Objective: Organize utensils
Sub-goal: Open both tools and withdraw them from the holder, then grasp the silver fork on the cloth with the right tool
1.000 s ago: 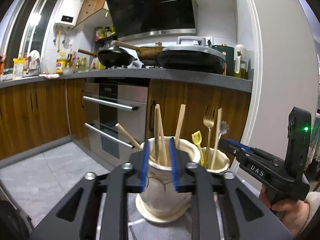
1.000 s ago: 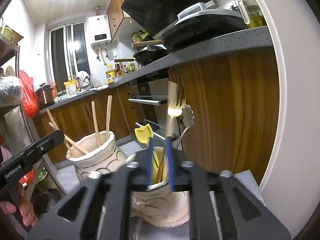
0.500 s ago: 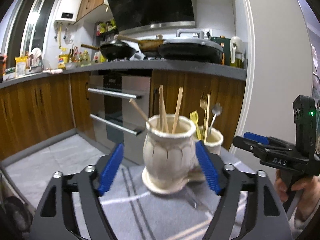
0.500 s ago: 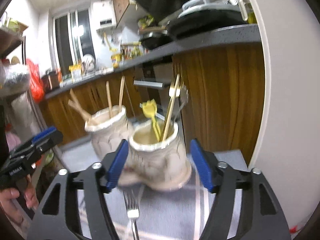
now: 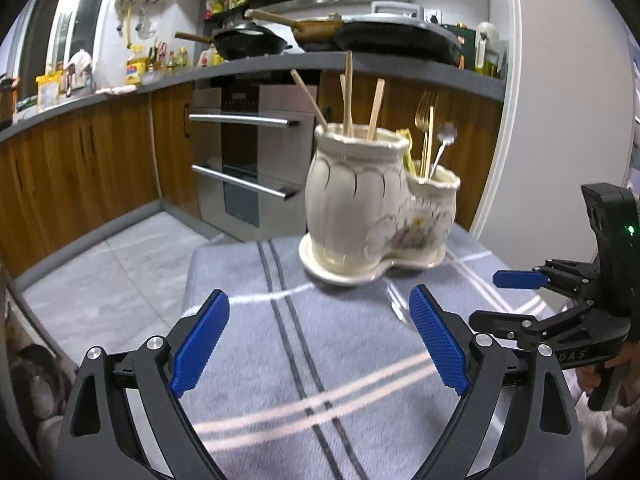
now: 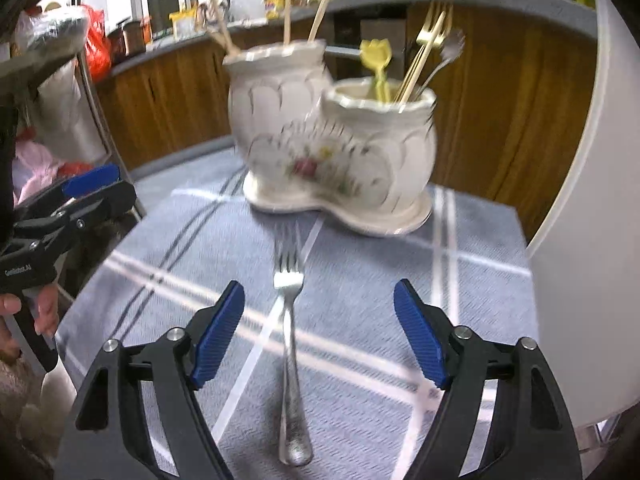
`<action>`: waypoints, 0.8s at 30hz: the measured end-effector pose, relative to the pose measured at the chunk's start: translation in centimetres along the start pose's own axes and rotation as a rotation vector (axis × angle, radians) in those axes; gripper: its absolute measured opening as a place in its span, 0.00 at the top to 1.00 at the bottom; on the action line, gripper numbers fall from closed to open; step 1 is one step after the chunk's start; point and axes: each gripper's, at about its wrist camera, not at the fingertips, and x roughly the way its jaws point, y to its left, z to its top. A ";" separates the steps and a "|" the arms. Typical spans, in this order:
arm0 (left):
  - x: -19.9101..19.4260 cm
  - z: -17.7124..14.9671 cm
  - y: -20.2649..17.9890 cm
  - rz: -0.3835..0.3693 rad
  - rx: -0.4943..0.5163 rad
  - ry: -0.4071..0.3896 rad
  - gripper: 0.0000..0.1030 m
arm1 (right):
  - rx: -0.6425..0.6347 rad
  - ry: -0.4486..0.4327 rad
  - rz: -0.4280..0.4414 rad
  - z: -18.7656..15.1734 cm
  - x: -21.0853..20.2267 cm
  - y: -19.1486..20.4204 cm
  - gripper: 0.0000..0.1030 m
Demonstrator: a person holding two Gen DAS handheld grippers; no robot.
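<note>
A cream ceramic double-pot holder (image 5: 360, 208) (image 6: 332, 140) stands at the far end of a striped cloth. Its taller pot holds wooden sticks (image 5: 348, 96). The shorter pot holds a gold fork (image 6: 432, 28), a yellow spoon (image 6: 376, 56) and a silver spoon. A silver fork (image 6: 290, 332) lies flat on the cloth, tines toward the holder; only its tines (image 5: 396, 306) show in the left wrist view. My right gripper (image 6: 320, 328) (image 5: 496, 298) hangs open over the fork, its pads clear of it. My left gripper (image 5: 320, 336) (image 6: 108, 188) is opening, with nothing between its fingers.
The grey-blue striped cloth (image 5: 280, 360) covers a small table whose left edge drops to a tiled floor (image 5: 120, 264). An oven (image 5: 248, 160) and wooden cabinets stand behind. A white wall (image 6: 580, 240) is close on the right. A rack with a red bag (image 6: 96, 48) stands left.
Both grippers have pulled back from the holder, sunk toward the cloth and opened from nearly shut. The right one has let go of the gold fork. The silver fork has come into view.
</note>
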 end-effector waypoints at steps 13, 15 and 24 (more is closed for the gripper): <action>0.4 -0.3 -0.9 -0.014 0.022 0.020 0.12 | -0.057 0.184 0.024 -0.3 3.5 1.8 0.75; 0.5 -0.3 -0.9 -0.016 0.021 0.021 0.12 | -0.065 0.185 0.017 -0.1 3.7 1.8 0.80; 0.7 -0.2 -1.0 -0.020 0.018 0.022 0.12 | -0.096 0.107 0.028 -0.1 2.8 2.5 0.95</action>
